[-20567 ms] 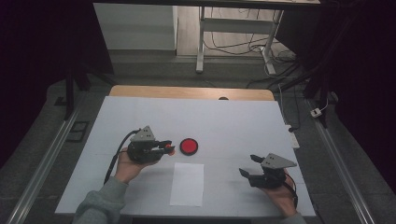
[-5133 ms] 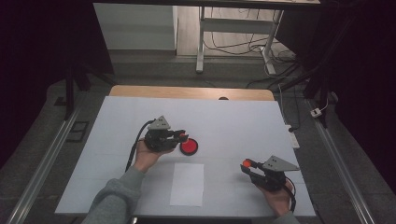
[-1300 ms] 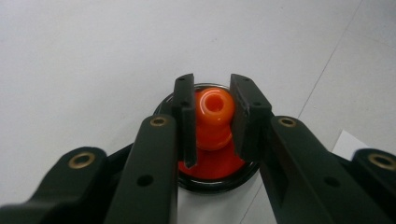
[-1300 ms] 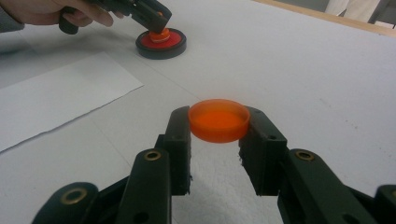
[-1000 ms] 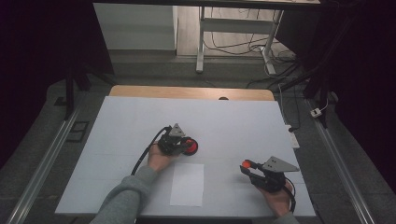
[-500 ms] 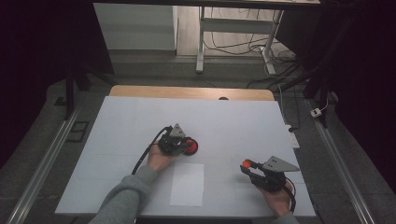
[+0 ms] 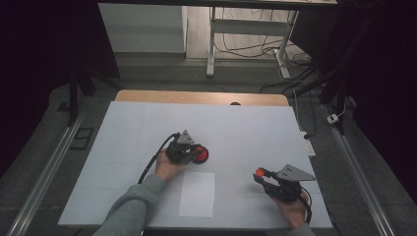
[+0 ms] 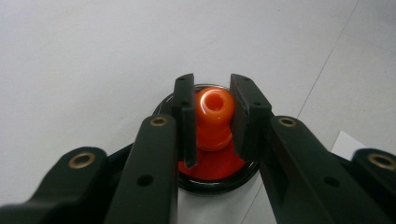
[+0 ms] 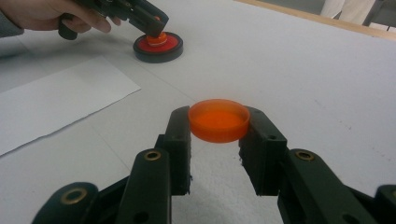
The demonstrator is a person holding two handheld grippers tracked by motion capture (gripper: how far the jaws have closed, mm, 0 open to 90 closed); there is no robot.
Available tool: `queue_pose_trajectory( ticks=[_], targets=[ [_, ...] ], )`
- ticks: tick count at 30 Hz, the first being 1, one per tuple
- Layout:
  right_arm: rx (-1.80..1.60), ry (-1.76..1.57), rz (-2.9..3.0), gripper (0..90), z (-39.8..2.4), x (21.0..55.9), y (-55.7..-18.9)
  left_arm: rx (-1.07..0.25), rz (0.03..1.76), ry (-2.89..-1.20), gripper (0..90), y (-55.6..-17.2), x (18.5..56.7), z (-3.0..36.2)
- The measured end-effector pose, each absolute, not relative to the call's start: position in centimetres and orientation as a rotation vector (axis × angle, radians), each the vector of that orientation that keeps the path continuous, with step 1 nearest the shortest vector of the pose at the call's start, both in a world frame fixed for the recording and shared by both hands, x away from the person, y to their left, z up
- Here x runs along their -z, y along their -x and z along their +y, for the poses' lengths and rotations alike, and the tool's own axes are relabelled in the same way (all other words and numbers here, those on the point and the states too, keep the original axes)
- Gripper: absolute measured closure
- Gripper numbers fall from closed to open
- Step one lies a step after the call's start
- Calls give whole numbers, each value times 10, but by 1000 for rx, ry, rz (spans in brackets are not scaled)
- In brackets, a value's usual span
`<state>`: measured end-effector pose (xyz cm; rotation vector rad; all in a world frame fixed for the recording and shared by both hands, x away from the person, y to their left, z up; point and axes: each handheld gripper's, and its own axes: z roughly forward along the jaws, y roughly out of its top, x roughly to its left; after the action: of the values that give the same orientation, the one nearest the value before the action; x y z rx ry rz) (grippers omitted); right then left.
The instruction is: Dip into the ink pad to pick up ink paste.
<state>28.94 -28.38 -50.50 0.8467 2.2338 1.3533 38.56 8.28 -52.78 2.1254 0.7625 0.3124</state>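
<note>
Orange knob [image 8: 213, 119] on the red disc [image 8: 210, 168], clasped by your left tongs [image 8: 212, 119].
The knob stood upright at the middle of the black-rimmed red disc near the centre of the tabletop [image 7: 123, 132], and your left tongs were clenched on its sides. Your right tongs [image 9: 218, 122], at the near right, gripped a shallow orange cap [image 9: 218, 119] by its rim, held off the tabletop. A white sheet of paper [image 7: 197, 194] lay between both hands, just near of the disc.

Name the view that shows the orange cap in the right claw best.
Right gripper view: the orange cap sits close, pinched between the right claw's jaws, hollow side up. High view gives a small orange spot. Left gripper view faces elsewhere.
</note>
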Motion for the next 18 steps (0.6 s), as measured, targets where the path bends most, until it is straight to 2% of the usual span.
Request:
queue_pose_trajectory(
  ticks=[14,18],
  targets=[
    [-1359,-844,2227,644,-284,504,-289,-319,749,-2121,734,-385,528,83],
    [-1359,-845,2231,645,-284,504,-289,-359,759,-2089,732,-383,521,83]
  ],
)
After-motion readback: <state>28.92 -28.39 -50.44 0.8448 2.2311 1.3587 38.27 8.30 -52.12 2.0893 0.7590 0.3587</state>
